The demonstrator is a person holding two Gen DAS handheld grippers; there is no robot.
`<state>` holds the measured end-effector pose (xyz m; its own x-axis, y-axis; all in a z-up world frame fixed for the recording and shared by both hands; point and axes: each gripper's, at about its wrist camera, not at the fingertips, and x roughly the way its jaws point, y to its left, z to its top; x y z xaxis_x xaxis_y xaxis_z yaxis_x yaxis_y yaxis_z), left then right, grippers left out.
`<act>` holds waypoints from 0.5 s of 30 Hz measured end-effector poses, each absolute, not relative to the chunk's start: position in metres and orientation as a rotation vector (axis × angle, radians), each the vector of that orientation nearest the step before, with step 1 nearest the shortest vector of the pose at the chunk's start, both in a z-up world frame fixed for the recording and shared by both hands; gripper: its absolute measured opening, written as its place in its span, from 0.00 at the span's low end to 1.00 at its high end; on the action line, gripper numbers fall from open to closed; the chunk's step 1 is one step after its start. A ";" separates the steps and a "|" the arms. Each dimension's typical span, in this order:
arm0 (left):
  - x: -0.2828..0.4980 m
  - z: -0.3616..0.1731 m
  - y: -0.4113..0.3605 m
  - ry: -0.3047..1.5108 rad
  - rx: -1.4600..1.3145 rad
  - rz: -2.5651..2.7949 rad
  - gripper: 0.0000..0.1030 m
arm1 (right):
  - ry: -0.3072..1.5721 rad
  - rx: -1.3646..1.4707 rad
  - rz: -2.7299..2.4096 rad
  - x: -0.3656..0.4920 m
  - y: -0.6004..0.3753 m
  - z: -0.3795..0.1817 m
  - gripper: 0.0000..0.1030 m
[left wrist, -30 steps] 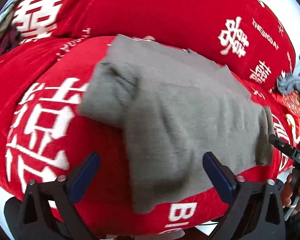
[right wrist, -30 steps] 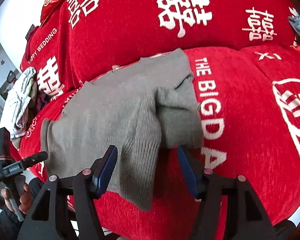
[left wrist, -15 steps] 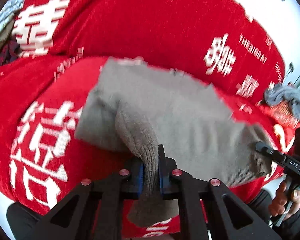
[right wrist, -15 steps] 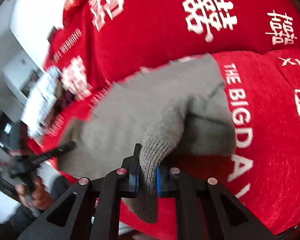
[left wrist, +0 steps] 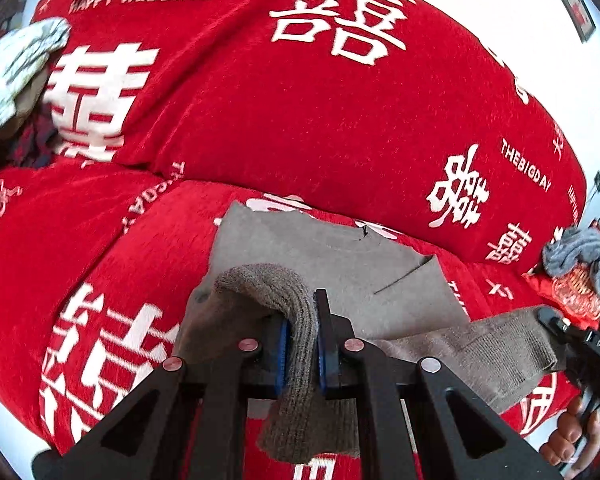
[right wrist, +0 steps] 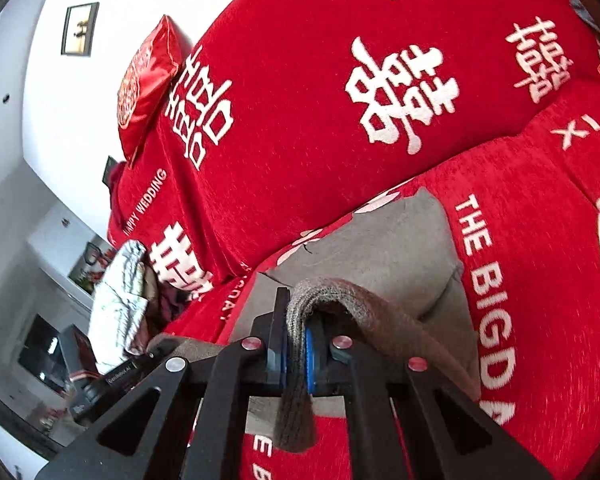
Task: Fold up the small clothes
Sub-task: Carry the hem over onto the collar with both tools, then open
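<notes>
A grey knit sweater (left wrist: pixel 340 264) lies on the red sofa seat, its far part flat against the cushion. My left gripper (left wrist: pixel 302 344) is shut on the ribbed near hem, which bunches up and hangs down between the blue pads. In the right wrist view the same sweater (right wrist: pixel 388 248) shows, and my right gripper (right wrist: pixel 296 350) is shut on the other near corner of the hem. Both corners are lifted off the seat. The right gripper also shows in the left wrist view (left wrist: pixel 572 340) at the far right, holding the stretched hem.
The sofa is covered in a red cloth (left wrist: pixel 300 120) with white characters. A pale crumpled garment (left wrist: pixel 12 68) lies at the left end, a grey one (left wrist: pixel 580 256) on the right. A red cushion (right wrist: pixel 144 84) sits on the backrest. White walls and framed pictures stand behind.
One second ago both grippers were open over the near hem. They closed on it and have since lifted the hem up and towards the backrest.
</notes>
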<state>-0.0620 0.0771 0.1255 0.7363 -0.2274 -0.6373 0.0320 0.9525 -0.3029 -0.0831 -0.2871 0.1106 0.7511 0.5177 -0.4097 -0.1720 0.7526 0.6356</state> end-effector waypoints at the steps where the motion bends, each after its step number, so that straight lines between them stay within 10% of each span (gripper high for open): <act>1: -0.059 0.127 0.074 0.730 -0.274 -0.143 0.12 | 0.609 0.607 0.400 -0.080 -0.287 0.113 0.06; 15: 0.021 0.116 0.072 0.801 -0.309 -0.100 0.12 | 0.678 0.757 0.269 -0.004 -0.316 0.092 0.06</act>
<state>0.0206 0.0725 0.1164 0.6942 -0.2041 -0.6902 -0.0282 0.9505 -0.3094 -0.0038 -0.3159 0.0918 0.7575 0.4563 -0.4669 0.0113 0.7059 0.7082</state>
